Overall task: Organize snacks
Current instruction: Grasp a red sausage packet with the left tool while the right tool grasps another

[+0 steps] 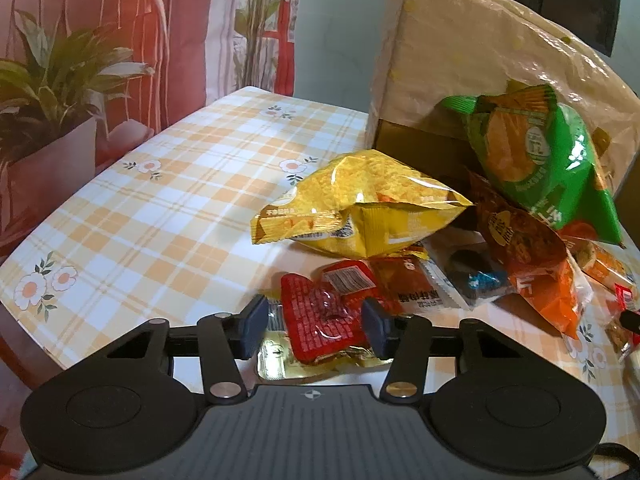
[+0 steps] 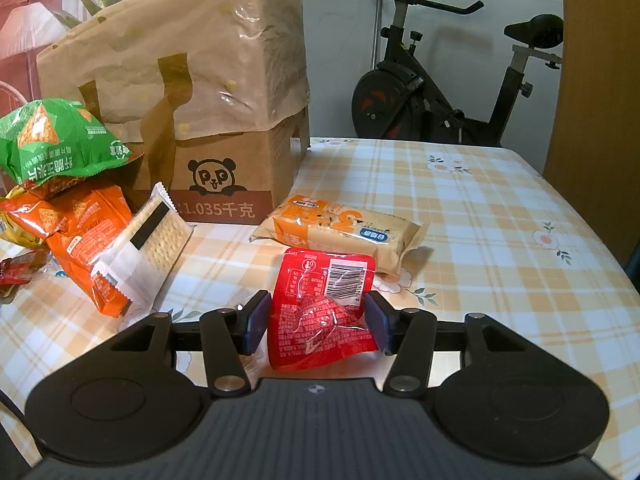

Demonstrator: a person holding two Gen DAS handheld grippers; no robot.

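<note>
While both grippers sit low over the checked tablecloth (image 1: 168,184), each has a small red sachet between its pads. The left gripper (image 1: 314,326) straddles a red sachet (image 1: 324,320) at the near edge of the snack pile; its right pad meets the packet's edge, but the left pad appears just clear, so I judge this grasp incomplete, not yet clenched. The right gripper (image 2: 316,326) holds a second red sachet (image 2: 322,308), barcode side up, pinched at both edges and bowed slightly, so it is grasping that packet.

To do the step well, the left jaws should close squarely on the sachet's body, not its thin crimped seal, and lift straight up so the gold foil packet (image 1: 276,364) beneath it is not dragged along. A soft packet will buckle, so a gentle squeeze is advisable.

Surroundings: a yellow chip bag (image 1: 360,204) lies just behind the left sachet, with a brown-orange packet (image 1: 412,284) touching it. An orange bag (image 1: 536,264) and a green bag (image 1: 544,160) are heaped against the paper carrier bag (image 2: 192,80), which sits on a panda-printed carton (image 2: 224,184). In the right view a cracker sleeve (image 2: 148,248) leans on the orange bag, and a biscuit pack (image 2: 340,232) lies just beyond the held sachet. The crowded pile to the left gripper's right is the main obstruction; the cloth to its left is open.
</note>
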